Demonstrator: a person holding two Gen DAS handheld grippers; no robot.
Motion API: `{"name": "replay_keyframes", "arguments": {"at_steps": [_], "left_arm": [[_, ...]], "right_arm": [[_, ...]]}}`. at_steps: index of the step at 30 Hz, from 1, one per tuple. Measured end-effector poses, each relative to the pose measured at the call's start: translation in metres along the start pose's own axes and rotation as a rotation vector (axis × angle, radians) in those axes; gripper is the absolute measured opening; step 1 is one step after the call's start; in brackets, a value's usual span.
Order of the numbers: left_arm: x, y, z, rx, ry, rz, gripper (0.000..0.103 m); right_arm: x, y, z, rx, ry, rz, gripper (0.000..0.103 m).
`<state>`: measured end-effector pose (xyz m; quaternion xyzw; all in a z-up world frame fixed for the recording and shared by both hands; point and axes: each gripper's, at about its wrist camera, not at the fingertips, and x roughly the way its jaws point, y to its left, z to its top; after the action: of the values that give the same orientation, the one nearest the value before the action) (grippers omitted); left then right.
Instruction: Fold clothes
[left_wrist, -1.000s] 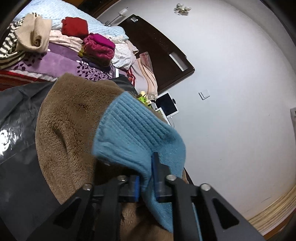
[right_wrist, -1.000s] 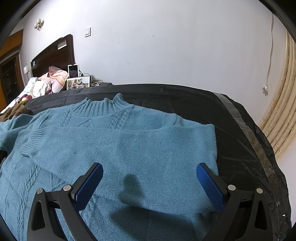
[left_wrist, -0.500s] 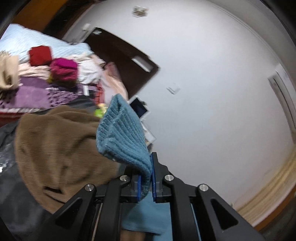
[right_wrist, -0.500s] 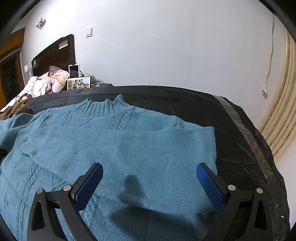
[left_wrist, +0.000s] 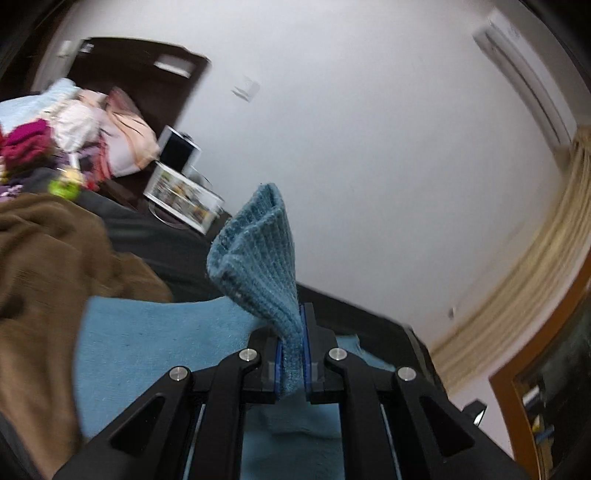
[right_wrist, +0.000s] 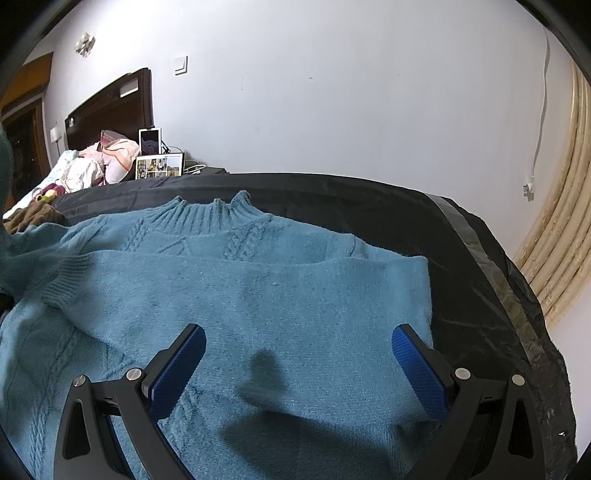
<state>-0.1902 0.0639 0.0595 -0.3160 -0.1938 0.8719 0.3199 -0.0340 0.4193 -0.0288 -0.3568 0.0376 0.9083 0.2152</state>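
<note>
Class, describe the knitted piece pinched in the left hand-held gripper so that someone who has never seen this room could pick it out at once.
Start at the black-covered surface where the blue sweater lies spread. The left hand-held gripper is shut on the sweater's ribbed sleeve cuff, lifted clear above the body. Unlike the brown fleece beside it, the cuff is blue, ribbed and stands upright.
</note>
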Motion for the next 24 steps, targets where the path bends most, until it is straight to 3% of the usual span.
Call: {"name": "replay_keyframes", "arguments": {"at_steps": [9,18,24], "left_arm": [[0.1,-0.086,-0.058,0.147,0.187,-0.053,0.009],[0.137,-0.139,-0.103,0.276,0.263,-0.081,0.009],[0.155,-0.168,-0.129,0.365,0.334,-0.129,0.009]], "right_arm": [[0.0,-0.001,0.0,0.009,0.002,0.017,0.102],[0.001,-0.006,0.001,0.056,0.009,0.06,0.102],[0.001,-0.033,0.002,0.201,0.003,0.075,0.102]]}}
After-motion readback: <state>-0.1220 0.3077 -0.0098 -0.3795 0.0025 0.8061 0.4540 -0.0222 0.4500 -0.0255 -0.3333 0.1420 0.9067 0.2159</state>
